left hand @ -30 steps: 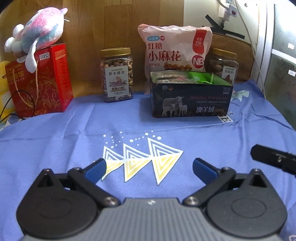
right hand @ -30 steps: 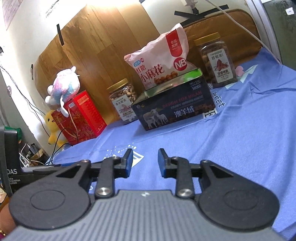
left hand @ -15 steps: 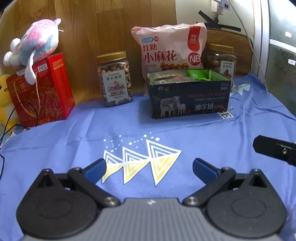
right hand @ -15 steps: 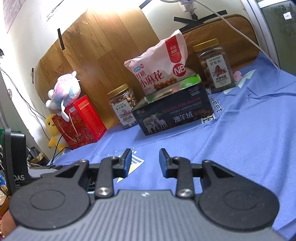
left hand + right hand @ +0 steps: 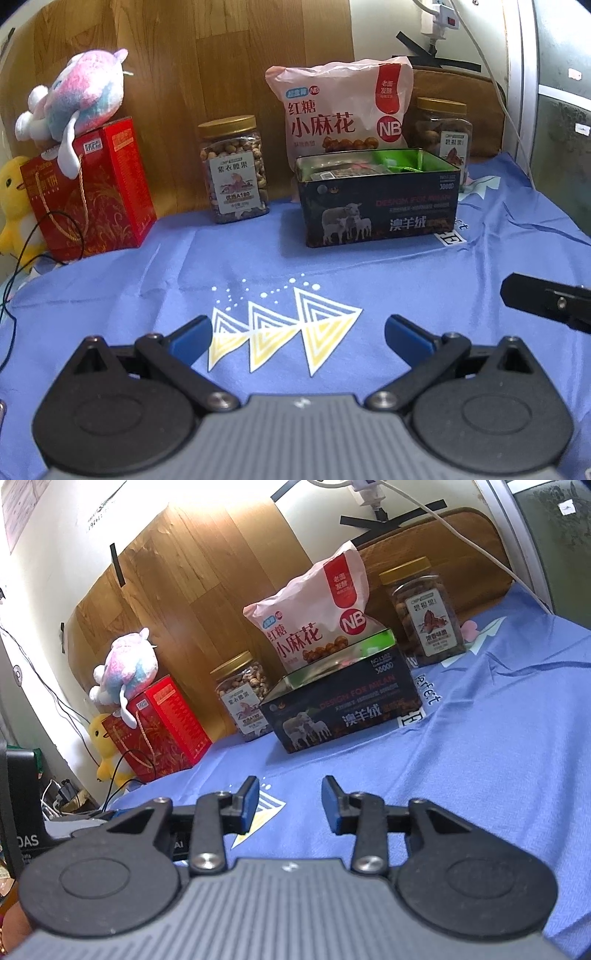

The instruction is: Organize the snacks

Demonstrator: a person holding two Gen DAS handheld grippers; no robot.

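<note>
Snacks stand in a row well ahead of both my grippers, against the wooden board (image 5: 221,55). Left to right from my left gripper (image 5: 298,334): a red gift box (image 5: 92,192) with a plush toy (image 5: 74,96) on top sits far off to its left, a cashew jar (image 5: 233,170) slightly left of straight ahead, then the pink snack bag (image 5: 340,107) leaning up behind the open tin (image 5: 376,206), which lies ahead and a little right, its long side facing me. A second jar (image 5: 441,127) hides behind the tin's right end.

My left gripper is spread wide and holds nothing; my right gripper (image 5: 289,803) is parted more narrowly, also empty (its arm pokes into the left view's right edge). From the right gripper the tin (image 5: 347,709) is ahead and a touch right, so I judge both arms about equally far from it.

The blue cloth (image 5: 369,280) between us is soft, creased and bare.
</note>
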